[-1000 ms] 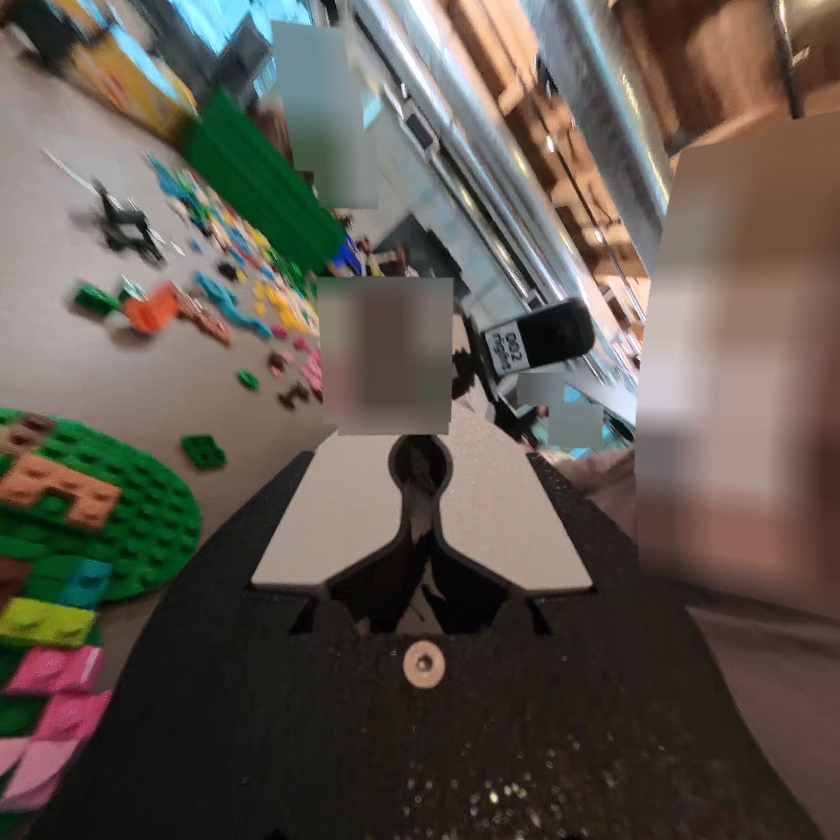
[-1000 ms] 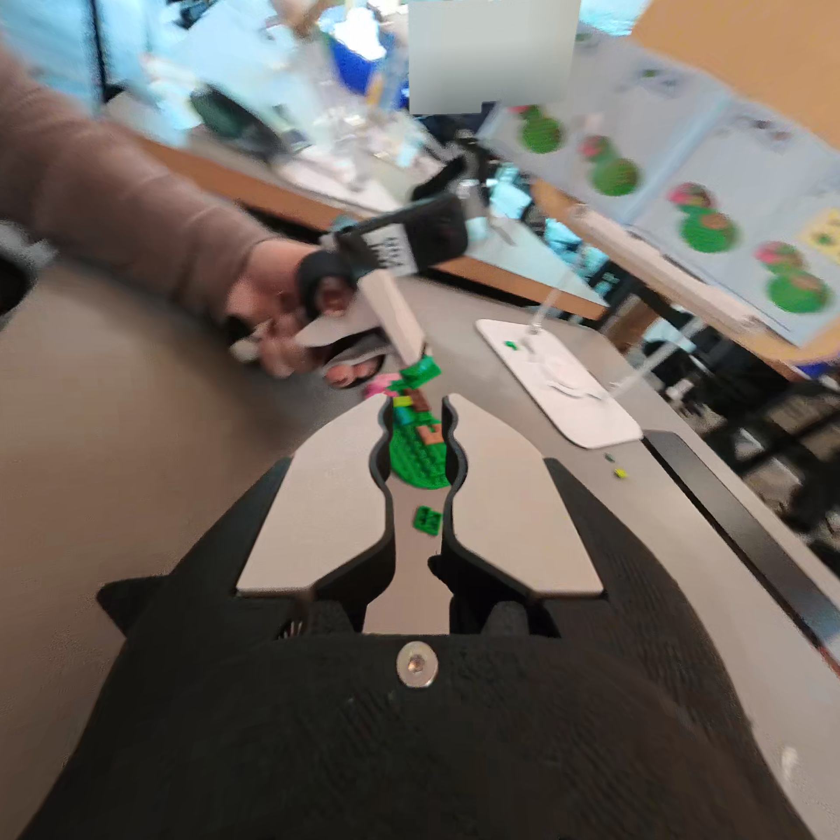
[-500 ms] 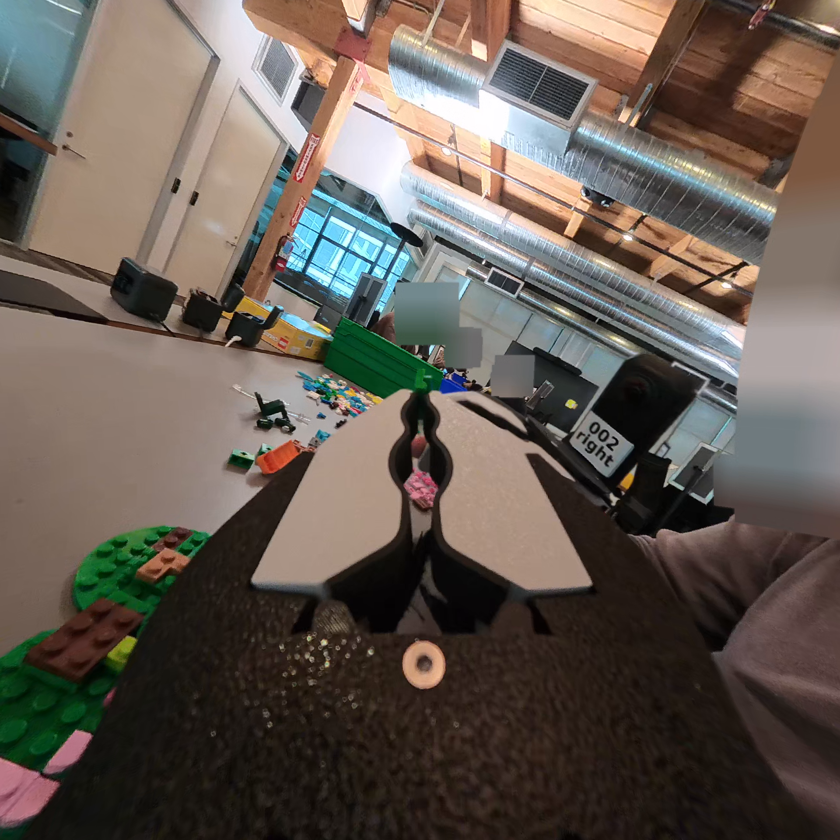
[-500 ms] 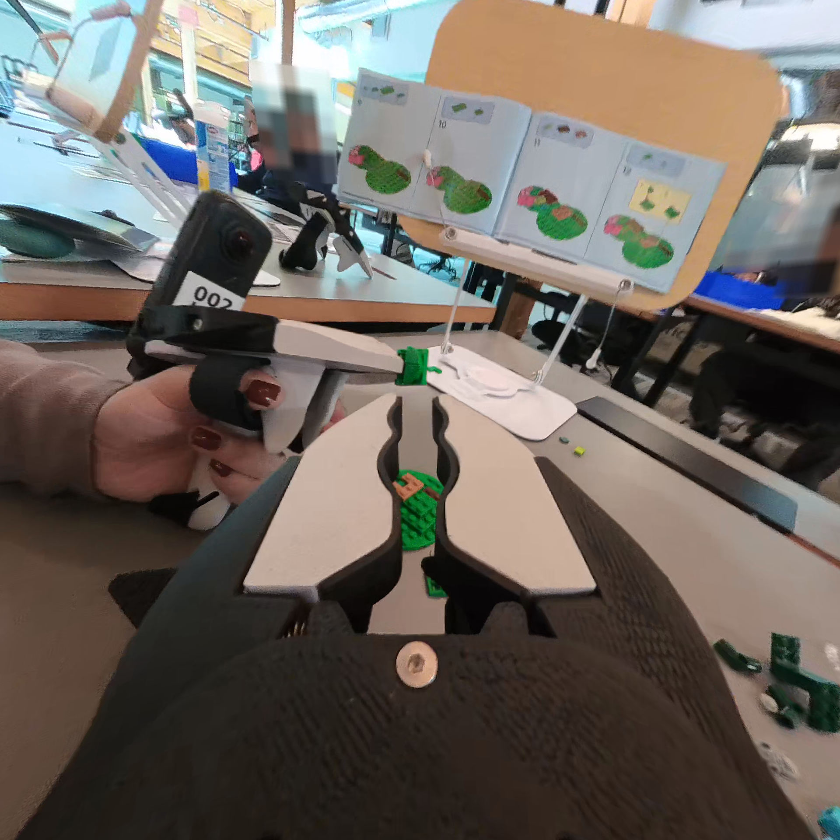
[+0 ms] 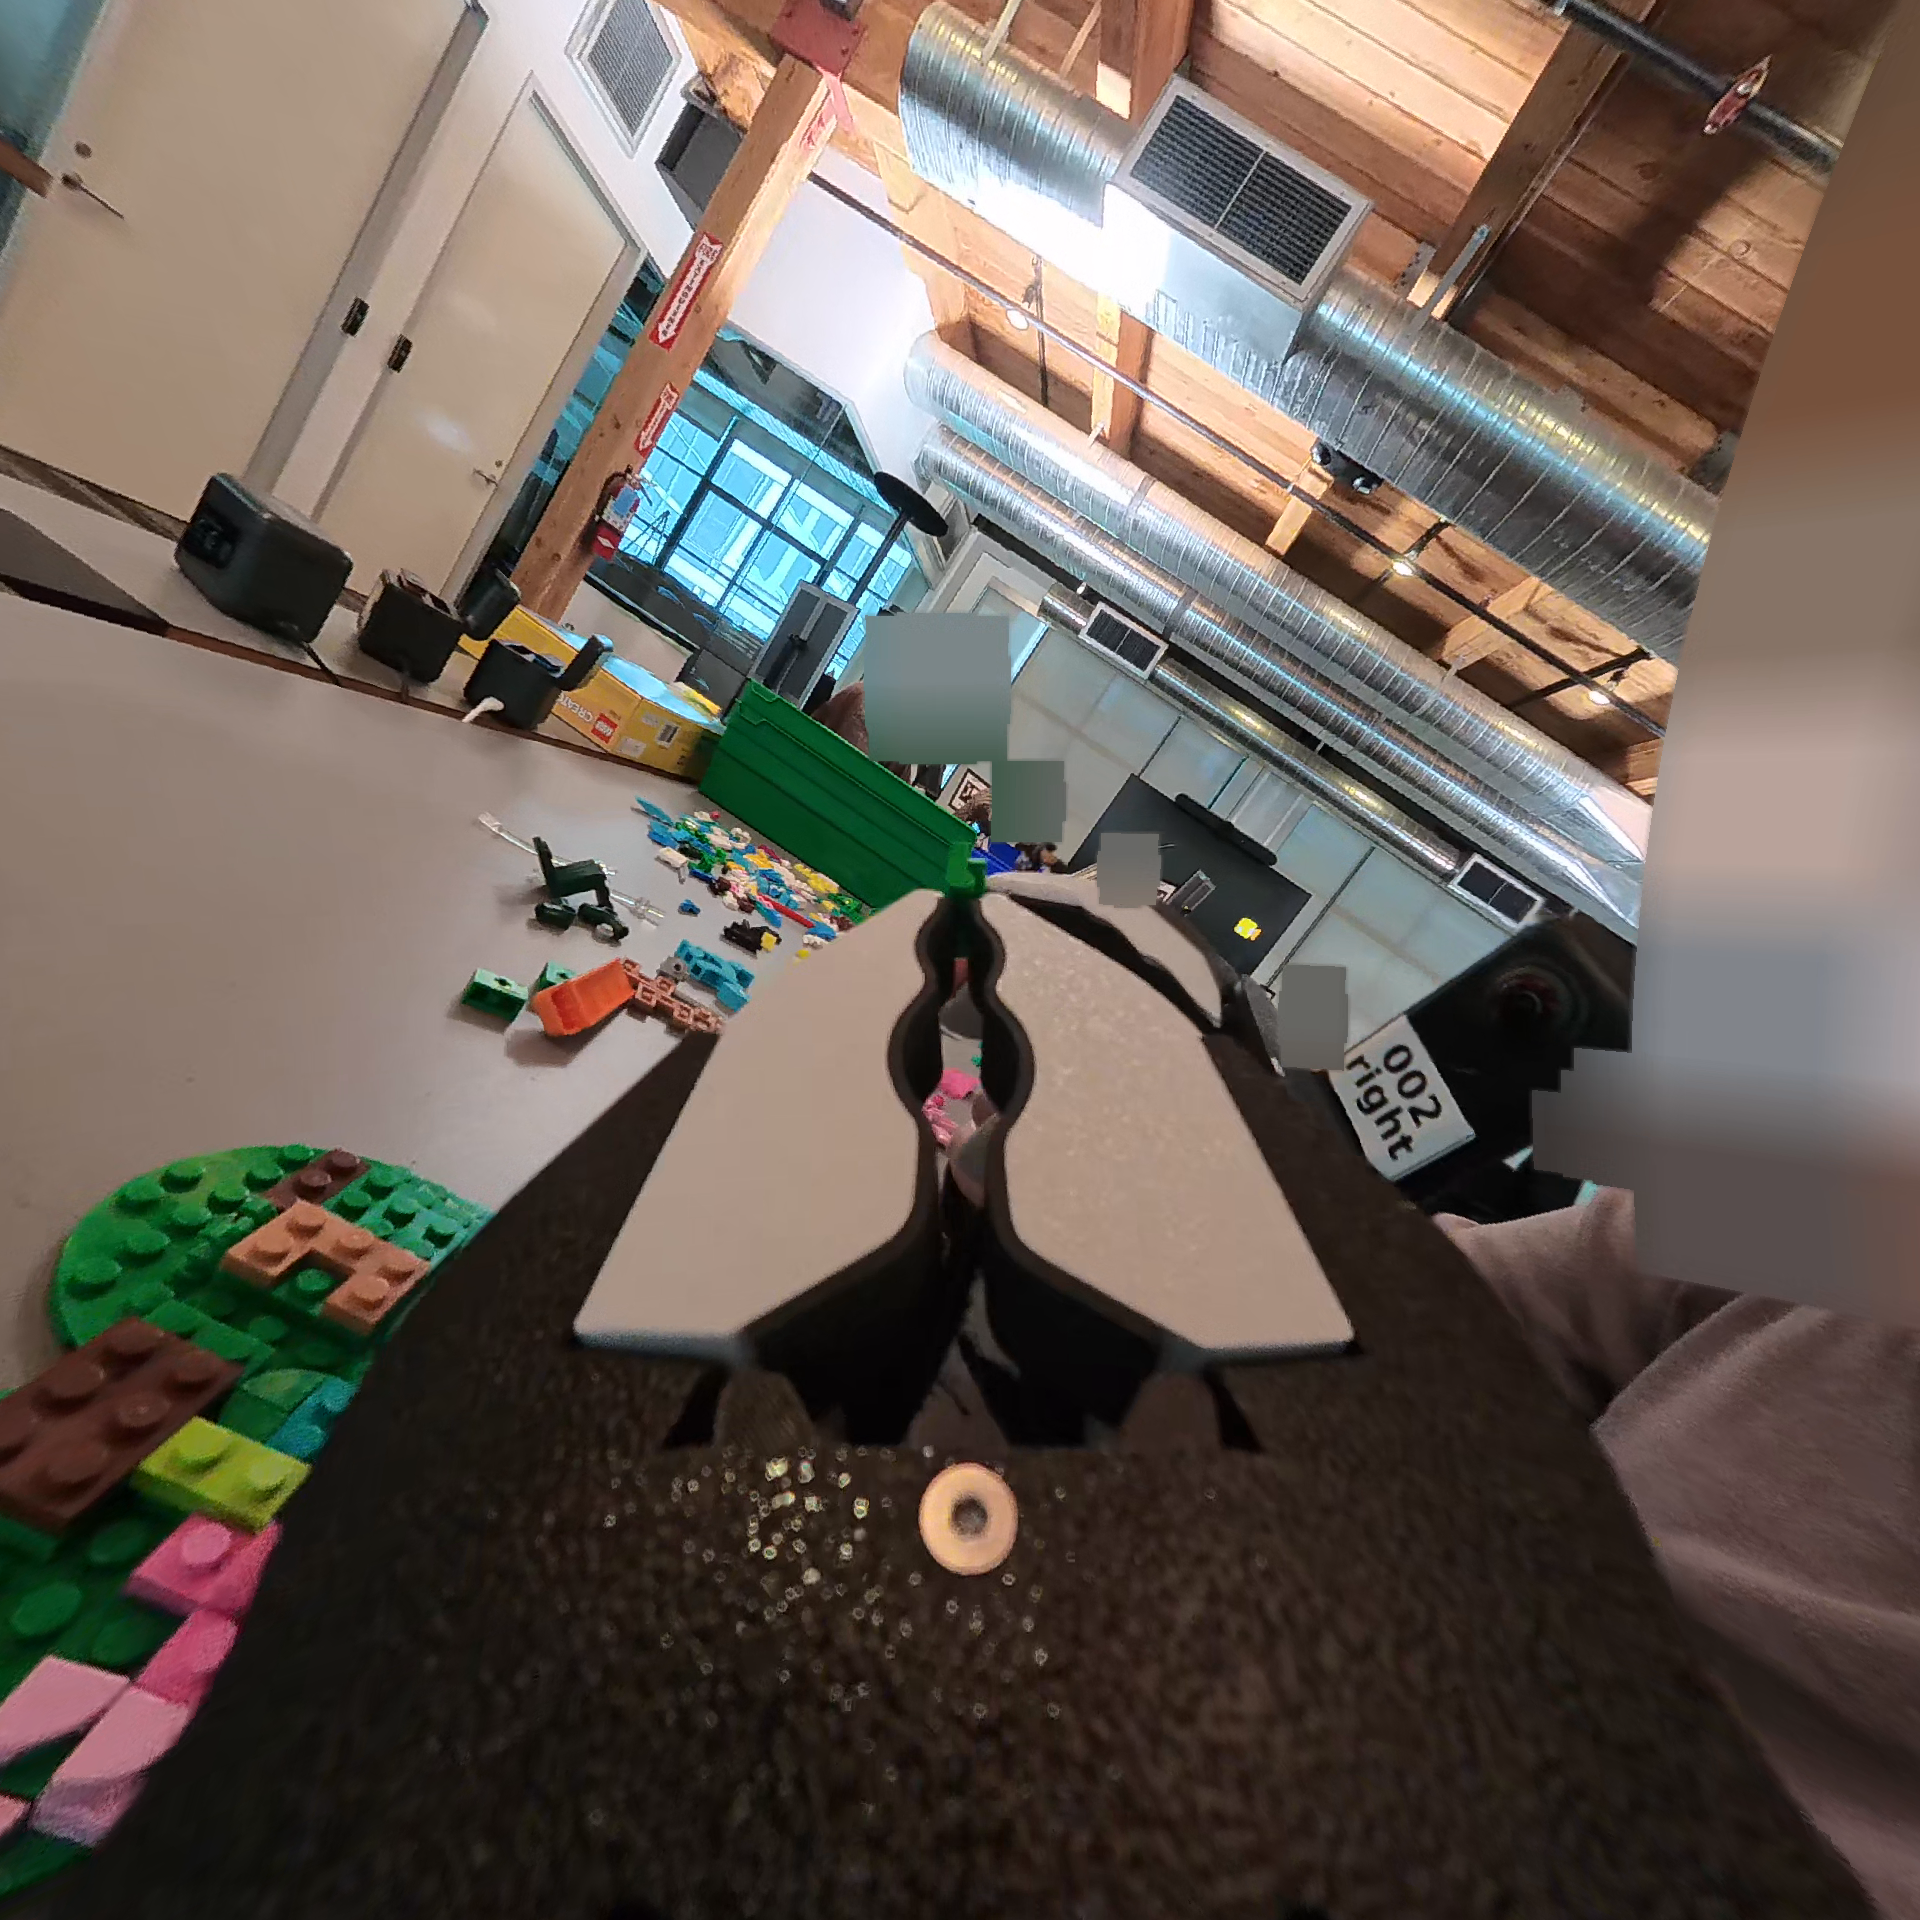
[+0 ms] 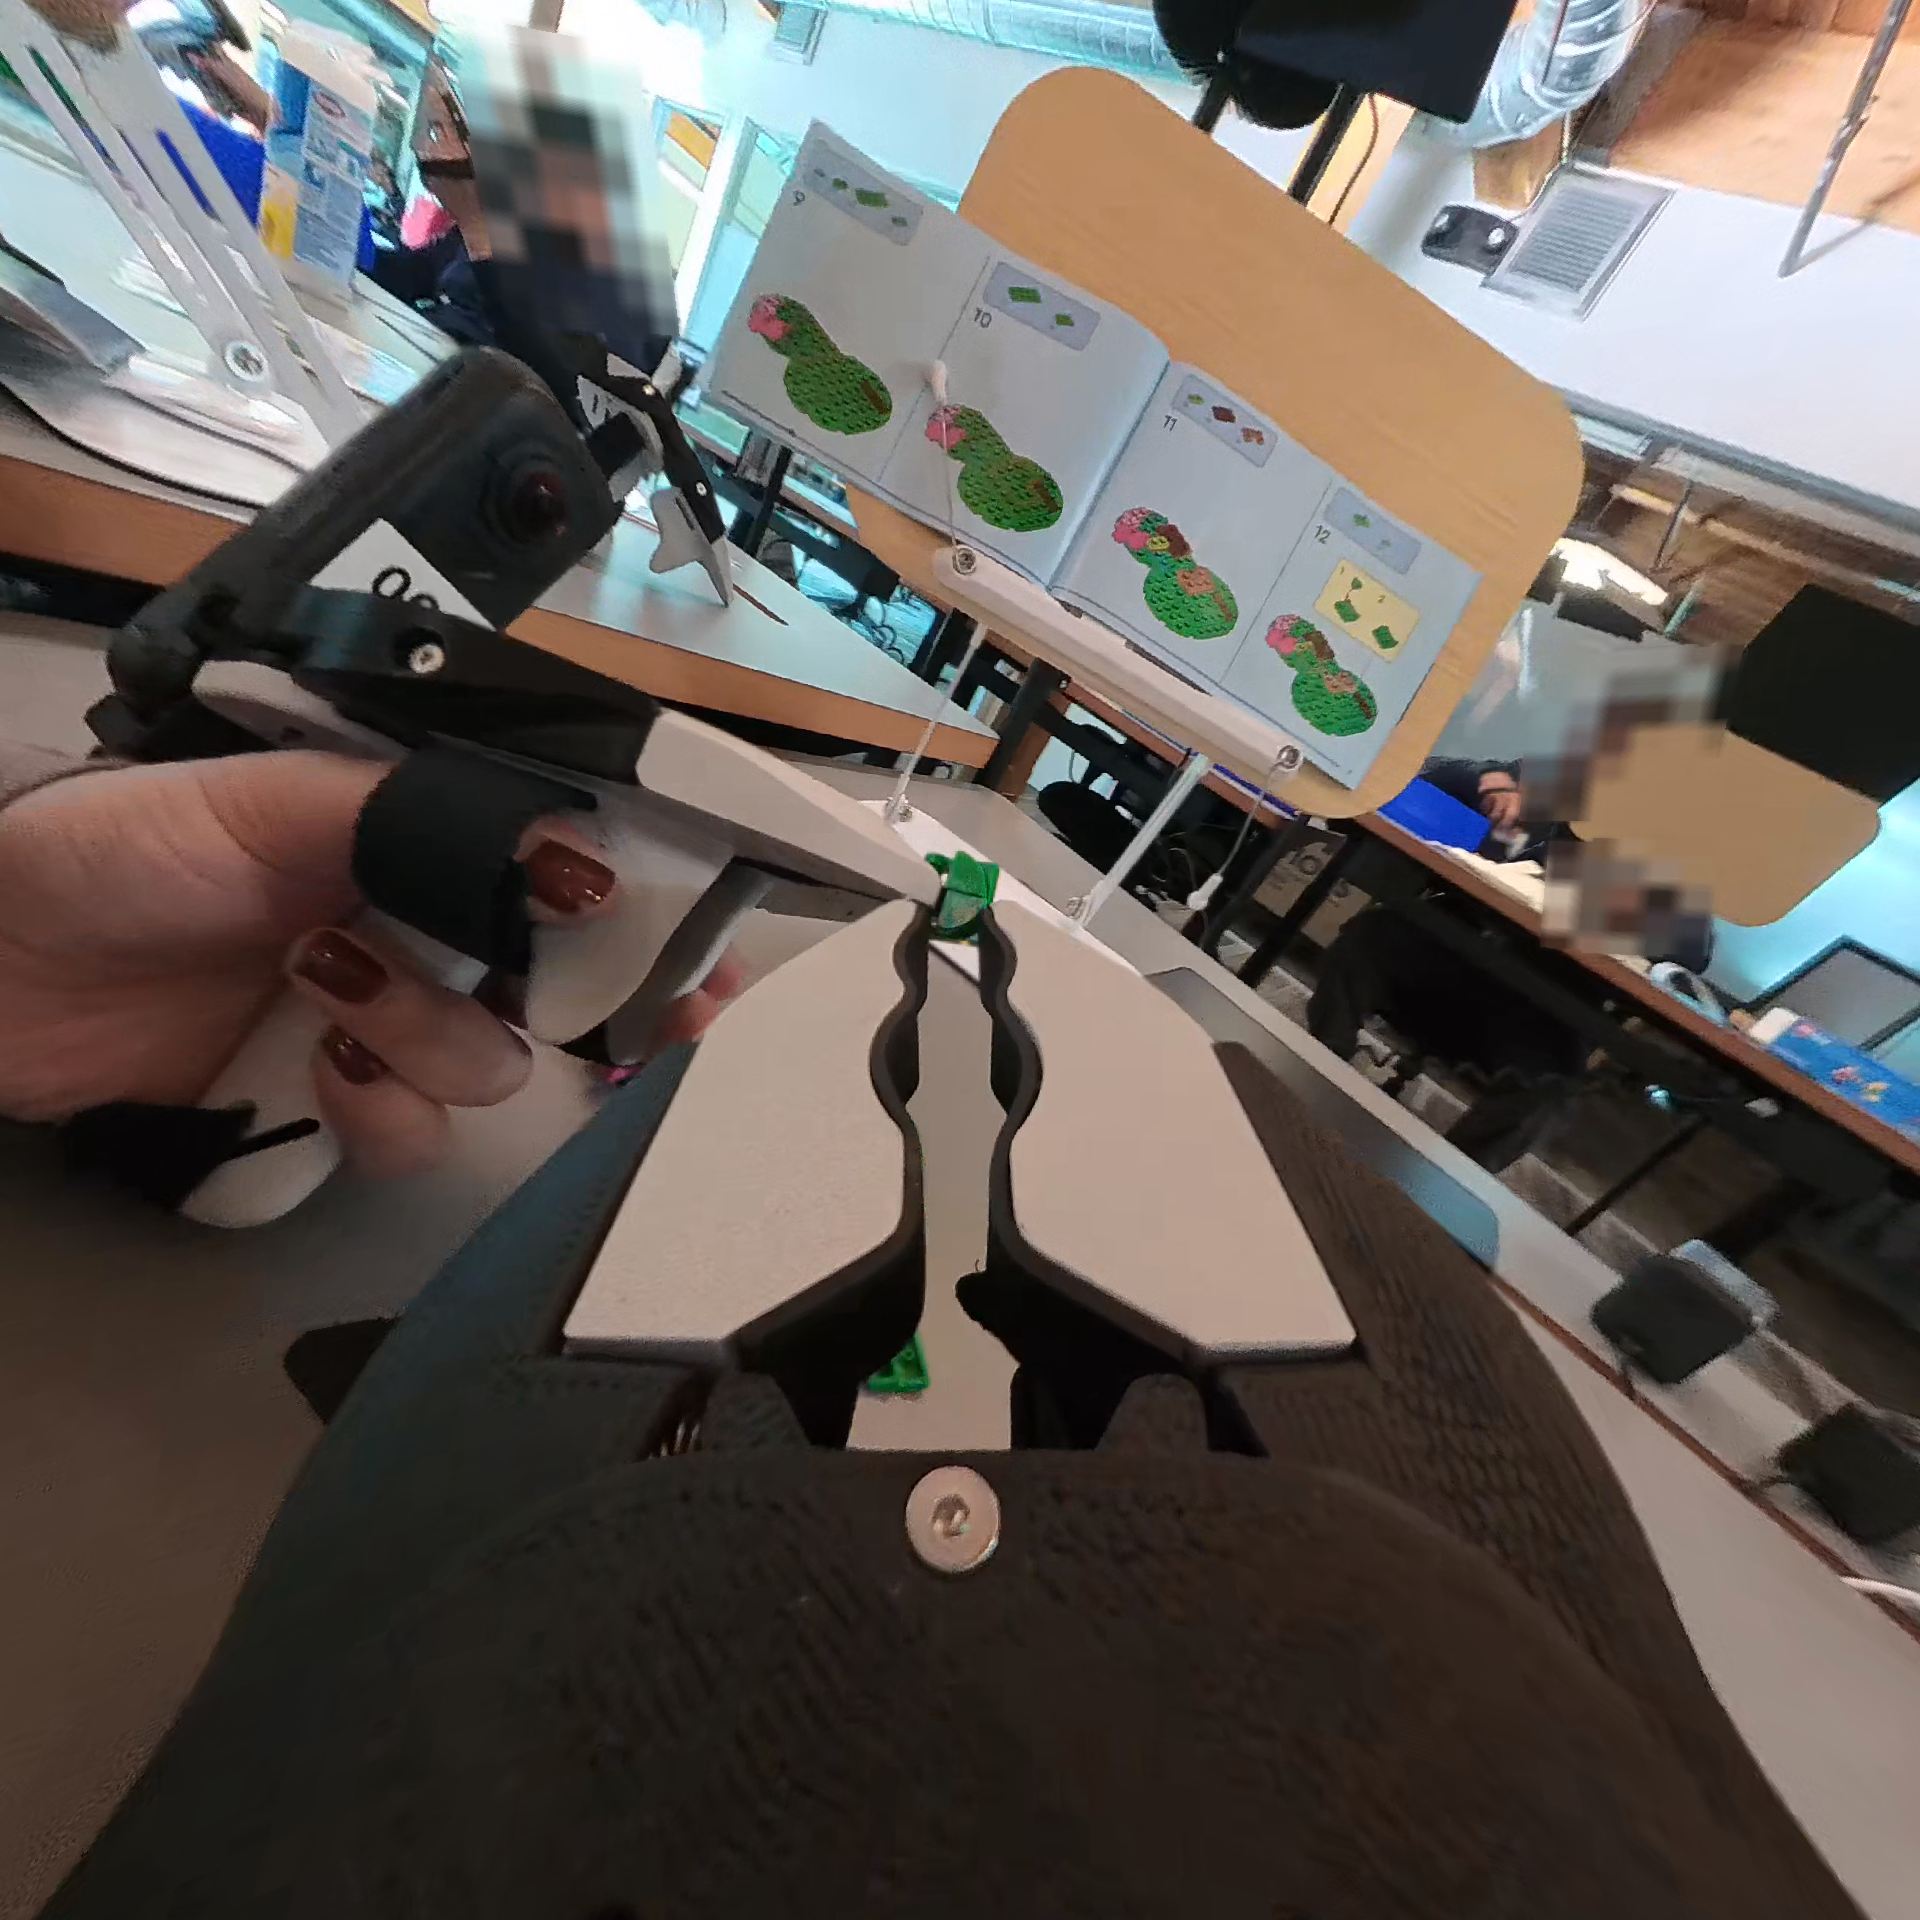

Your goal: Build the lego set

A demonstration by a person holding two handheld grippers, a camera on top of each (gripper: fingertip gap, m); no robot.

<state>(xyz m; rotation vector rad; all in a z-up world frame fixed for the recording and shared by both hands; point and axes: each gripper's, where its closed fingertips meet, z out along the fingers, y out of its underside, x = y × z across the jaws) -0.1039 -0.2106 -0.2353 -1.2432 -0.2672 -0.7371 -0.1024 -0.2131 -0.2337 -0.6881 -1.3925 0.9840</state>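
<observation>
The left hand-held gripper [image 5: 964, 914] was raised off the table [image 5: 260, 883] and tilted upward, its two fingers pinched together at the tips on a small green lego piece [image 5: 966, 883] that stuck out just past them. In the right wrist view the same green piece [image 6: 961, 896] sat between the tips of both tools: the left hand-held gripper [image 6: 914, 883], held by a person's hand [image 6: 208, 935] from the left side, gripped it, and the right hand-held gripper [image 6: 951, 920] had its fingertips close on either side of the piece, touching or almost touching it; whether they were actually clamping it could not be told, since a narrow gap ran between the fingers further back. Below the left tool, at the lower left of its view, lay the partly built model: a round green base plate [image 5: 135, 1257] carrying tan, brown, lime and pink bricks. Farther across the table lay a scatter of loose coloured bricks [image 5: 727, 883] next to a green bin [image 5: 831, 810], with an orange piece [image 5: 577, 1003] and small green pieces nearer. Beyond the right tool an open instruction booklet [image 6: 1091, 478] stood on a white stand, backed by a wooden board, well apart from the grippers. A small green plate [image 6: 899, 1366] lay on the table under the right tool's fingers.
</observation>
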